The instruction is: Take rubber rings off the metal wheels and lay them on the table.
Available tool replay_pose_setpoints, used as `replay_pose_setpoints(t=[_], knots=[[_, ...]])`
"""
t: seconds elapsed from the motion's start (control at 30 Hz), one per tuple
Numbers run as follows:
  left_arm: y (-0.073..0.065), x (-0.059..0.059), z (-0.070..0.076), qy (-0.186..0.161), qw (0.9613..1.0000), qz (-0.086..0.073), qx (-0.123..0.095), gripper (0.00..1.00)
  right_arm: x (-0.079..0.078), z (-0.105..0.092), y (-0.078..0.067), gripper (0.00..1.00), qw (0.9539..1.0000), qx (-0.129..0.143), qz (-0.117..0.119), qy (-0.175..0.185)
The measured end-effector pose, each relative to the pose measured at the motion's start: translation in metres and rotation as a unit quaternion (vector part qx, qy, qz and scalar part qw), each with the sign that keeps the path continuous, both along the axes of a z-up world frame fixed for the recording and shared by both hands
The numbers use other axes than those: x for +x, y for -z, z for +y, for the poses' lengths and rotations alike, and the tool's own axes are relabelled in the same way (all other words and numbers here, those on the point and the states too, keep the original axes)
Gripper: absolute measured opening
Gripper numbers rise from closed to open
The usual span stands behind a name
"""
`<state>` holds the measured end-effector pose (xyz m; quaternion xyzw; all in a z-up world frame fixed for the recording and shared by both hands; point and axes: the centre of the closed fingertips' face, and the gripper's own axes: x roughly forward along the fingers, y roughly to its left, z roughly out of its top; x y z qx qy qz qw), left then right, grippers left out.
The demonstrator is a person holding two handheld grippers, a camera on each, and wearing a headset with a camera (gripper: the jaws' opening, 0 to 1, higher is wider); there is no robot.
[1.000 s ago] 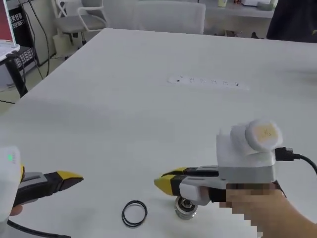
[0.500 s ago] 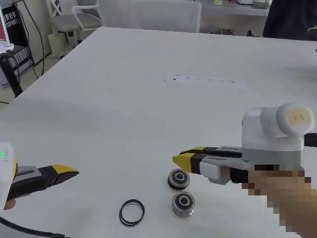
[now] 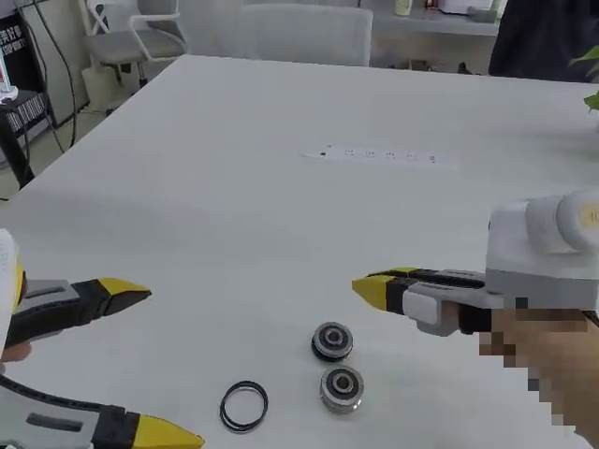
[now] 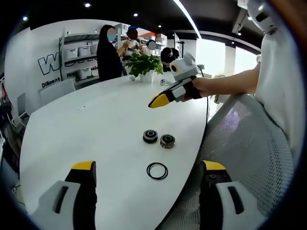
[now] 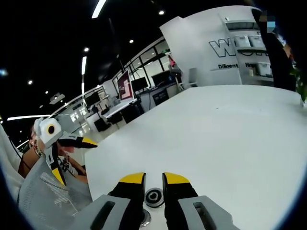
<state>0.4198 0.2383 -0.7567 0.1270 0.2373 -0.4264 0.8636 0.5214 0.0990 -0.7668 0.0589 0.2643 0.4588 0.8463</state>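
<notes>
Two metal wheels stand on the white table [image 3: 234,215]. The farther wheel [image 3: 331,340] carries a black rubber ring; the nearer wheel [image 3: 342,386] looks bare silver. Loose black rubber rings [image 3: 244,406] lie flat to their left. My right gripper [image 3: 374,285] hovers just above and right of the wheels, jaws together, holding nothing. My left gripper [image 3: 154,365] is at the lower left, jaws wide apart. In the left gripper view, both wheels [image 4: 150,136] [image 4: 167,140] and the rings [image 4: 157,171] lie ahead of the left gripper [image 4: 148,166]. The right gripper [image 5: 153,178] looks down over a wheel [image 5: 154,197].
A white power strip [image 3: 374,154] lies across the far middle of the table. Chairs [image 3: 309,33] stand beyond the far edge. A potted plant [image 4: 144,62] and people stand at the table's far end. A mesh chair [image 4: 240,139] is beside the near edge.
My right gripper has drawn back to the right, away from the wheels, and the ringed wheel that it covered now shows. The left gripper's lower jaw has come into sight.
</notes>
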Motion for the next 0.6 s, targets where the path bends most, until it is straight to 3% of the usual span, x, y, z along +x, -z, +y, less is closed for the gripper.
replay_pose_setpoints(t=[0.3, 0.6], knots=[[-0.027, 0.017, -0.002, 0.010, 0.9993, -0.035, -0.005, 0.87, 0.002, -0.008, -0.004, 0.13, 0.9998, 0.007, 0.000, 0.016], [-0.034, 0.028, -0.012, 0.032, 0.9984, -0.046, 0.006, 0.87, 0.002, -0.017, -0.004, 0.14, 0.9997, 0.003, 0.002, 0.026]])
